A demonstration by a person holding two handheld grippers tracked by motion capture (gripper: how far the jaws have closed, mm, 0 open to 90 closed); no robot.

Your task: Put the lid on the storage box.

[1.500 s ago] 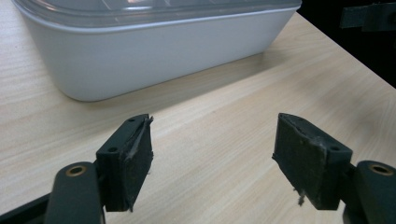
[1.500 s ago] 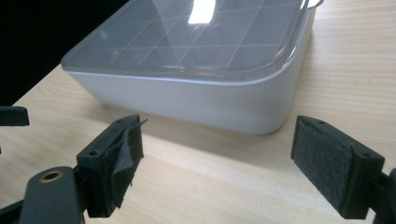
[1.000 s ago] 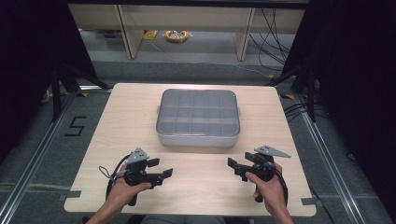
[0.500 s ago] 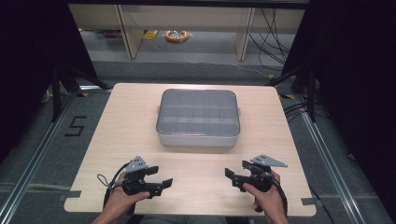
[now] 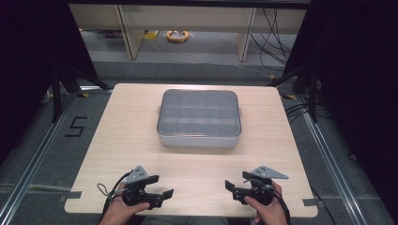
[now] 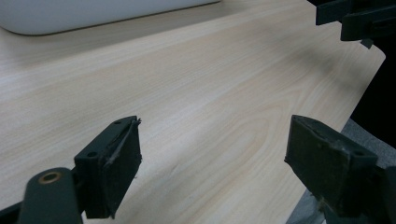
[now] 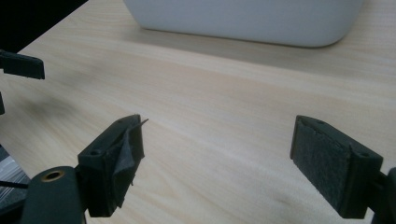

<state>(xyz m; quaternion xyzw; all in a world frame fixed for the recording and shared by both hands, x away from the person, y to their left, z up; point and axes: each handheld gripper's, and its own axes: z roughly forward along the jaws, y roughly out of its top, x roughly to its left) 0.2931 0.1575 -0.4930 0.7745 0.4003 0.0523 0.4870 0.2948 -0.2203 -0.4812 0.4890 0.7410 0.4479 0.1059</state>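
A grey compartment box (image 5: 199, 118) with a clear lid sits at the middle of the wooden table (image 5: 126, 136); its white wall shows in the left gripper view (image 6: 93, 11) and the right gripper view (image 7: 243, 18). My left gripper (image 5: 162, 193) rests near the front edge at the left, open, with nothing between its fingers (image 6: 112, 163). My right gripper (image 5: 231, 188) is near the front edge at the right, also open and empty, its pads (image 7: 327, 163) wide apart. The two grippers point toward each other.
The table's front edge lies just under both hands. Black curtains stand at left and right. A shelf with a yellow object (image 5: 177, 35) is behind the table. Tape marks (image 5: 70, 196) sit on the front corners.
Both hands have drawn back toward the front edge of the table. Both grippers stay open.
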